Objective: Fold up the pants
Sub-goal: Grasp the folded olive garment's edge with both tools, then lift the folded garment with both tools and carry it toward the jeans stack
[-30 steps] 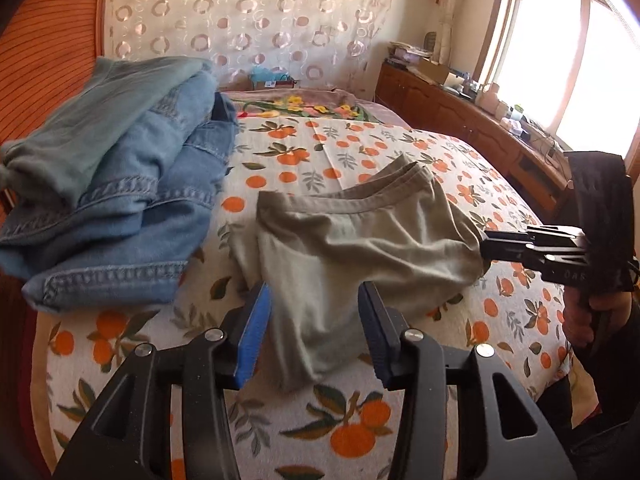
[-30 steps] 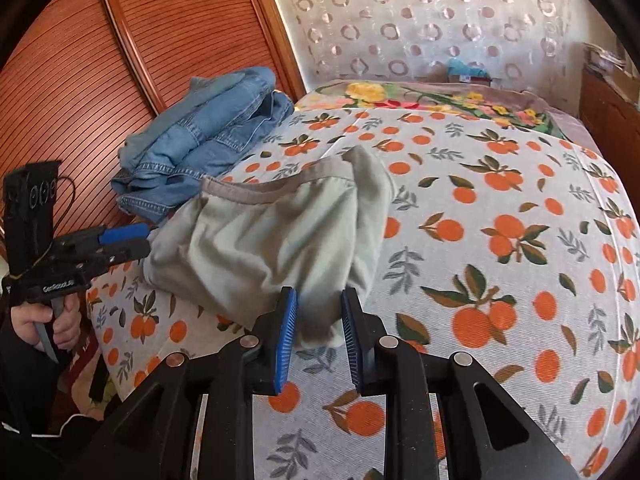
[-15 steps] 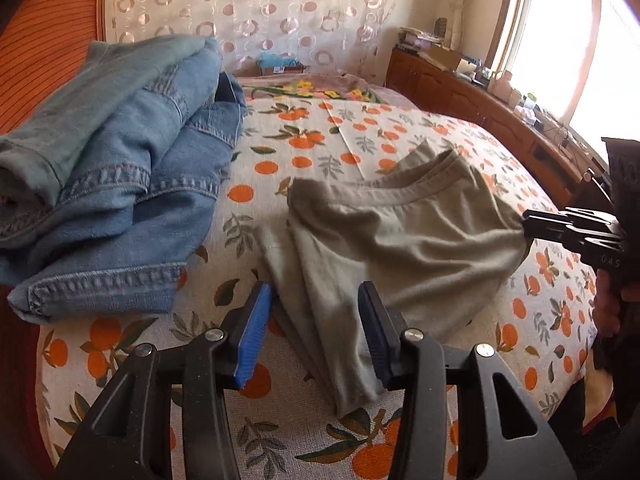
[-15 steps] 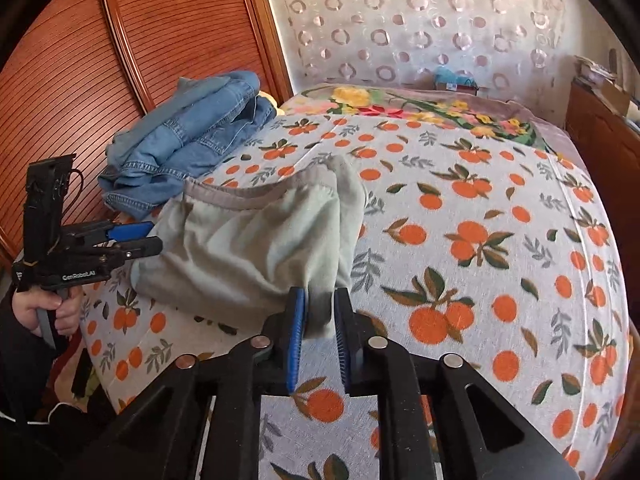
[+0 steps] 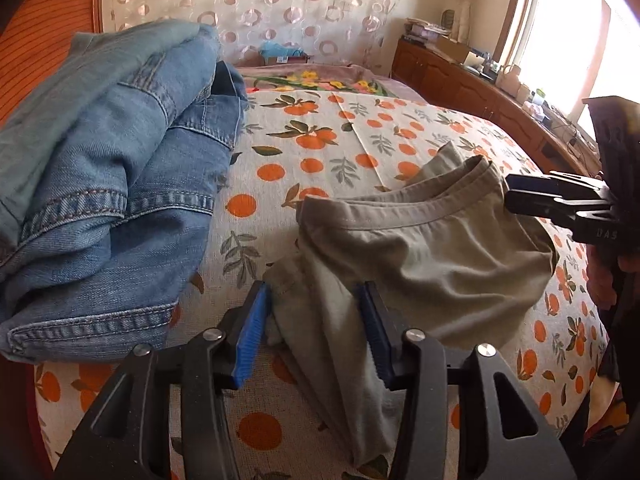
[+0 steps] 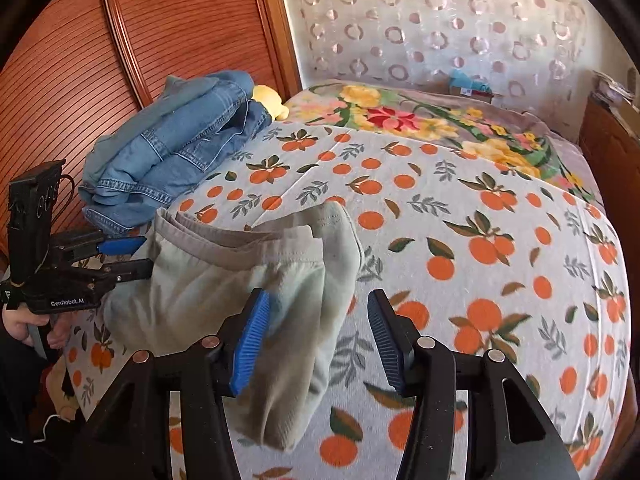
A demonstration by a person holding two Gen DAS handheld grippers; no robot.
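My right gripper [image 6: 316,340] has just been opening, its jaws spread astride the pants [image 6: 224,292] without pinching them. My left gripper [image 5: 316,336] has widened too, straddling the opposite folded edge. The pants lie bunched crosswise between both on the bed [image 6: 500,240], equally near either hand.

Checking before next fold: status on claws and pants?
Both claws open: left claw, right claw, jaws just widened, nothing gripped. Olive pants folded on bedspread. Jeans pile apart.
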